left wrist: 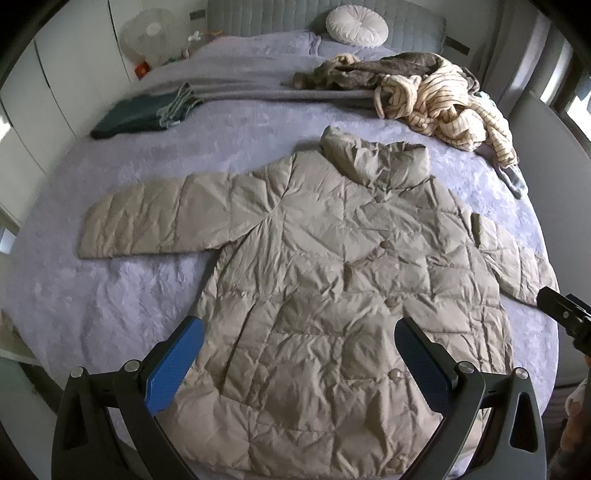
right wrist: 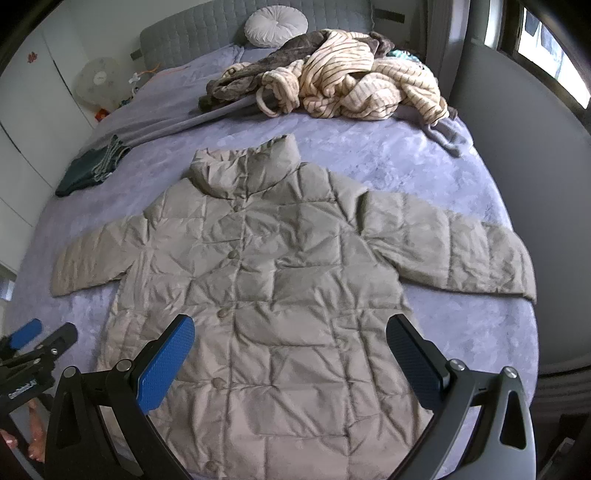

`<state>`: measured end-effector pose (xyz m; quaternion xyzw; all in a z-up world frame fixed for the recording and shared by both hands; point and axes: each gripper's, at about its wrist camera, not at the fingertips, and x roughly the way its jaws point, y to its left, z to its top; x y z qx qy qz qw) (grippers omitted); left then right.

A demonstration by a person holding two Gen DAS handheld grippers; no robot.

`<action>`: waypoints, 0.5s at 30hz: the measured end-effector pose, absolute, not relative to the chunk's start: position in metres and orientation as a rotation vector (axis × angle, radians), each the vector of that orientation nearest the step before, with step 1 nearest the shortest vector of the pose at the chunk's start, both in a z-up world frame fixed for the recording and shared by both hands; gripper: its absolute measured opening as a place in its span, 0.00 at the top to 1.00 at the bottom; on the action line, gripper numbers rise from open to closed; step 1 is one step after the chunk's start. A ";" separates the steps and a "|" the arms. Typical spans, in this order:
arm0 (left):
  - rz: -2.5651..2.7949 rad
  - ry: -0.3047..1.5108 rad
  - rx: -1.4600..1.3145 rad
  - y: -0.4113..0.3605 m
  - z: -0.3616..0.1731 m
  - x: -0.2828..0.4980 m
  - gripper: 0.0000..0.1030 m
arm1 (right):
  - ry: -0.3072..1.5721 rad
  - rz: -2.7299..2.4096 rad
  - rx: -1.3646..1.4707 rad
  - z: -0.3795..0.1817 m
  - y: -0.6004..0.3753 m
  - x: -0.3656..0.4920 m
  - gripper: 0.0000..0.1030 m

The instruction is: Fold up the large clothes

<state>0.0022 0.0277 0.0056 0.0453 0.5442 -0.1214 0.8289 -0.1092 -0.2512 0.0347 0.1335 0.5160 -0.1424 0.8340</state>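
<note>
A beige quilted puffer jacket (left wrist: 332,266) (right wrist: 266,280) lies flat and buttoned on the lilac bed cover (left wrist: 122,306) (right wrist: 406,162), collar away from me, both sleeves spread out to the sides. My left gripper (left wrist: 299,336) hovers open over the jacket's lower half, nothing between its blue pads. My right gripper (right wrist: 291,332) is open too, above the lower front of the jacket. A tip of the right gripper shows at the right edge of the left wrist view. The left gripper appears at the lower left of the right wrist view.
A heap of striped cream and brown clothes (left wrist: 436,92) (right wrist: 332,81) lies at the far right of the bed. A folded dark green garment (left wrist: 144,114) (right wrist: 92,166) sits far left. A round white cushion (left wrist: 356,27) leans on the grey headboard. A fan (left wrist: 147,37) stands beside white wardrobes.
</note>
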 end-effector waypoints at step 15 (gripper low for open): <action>-0.209 1.259 -0.140 0.158 -0.105 0.111 0.00 | 1.205 -0.199 0.414 -0.042 -0.170 -0.041 0.00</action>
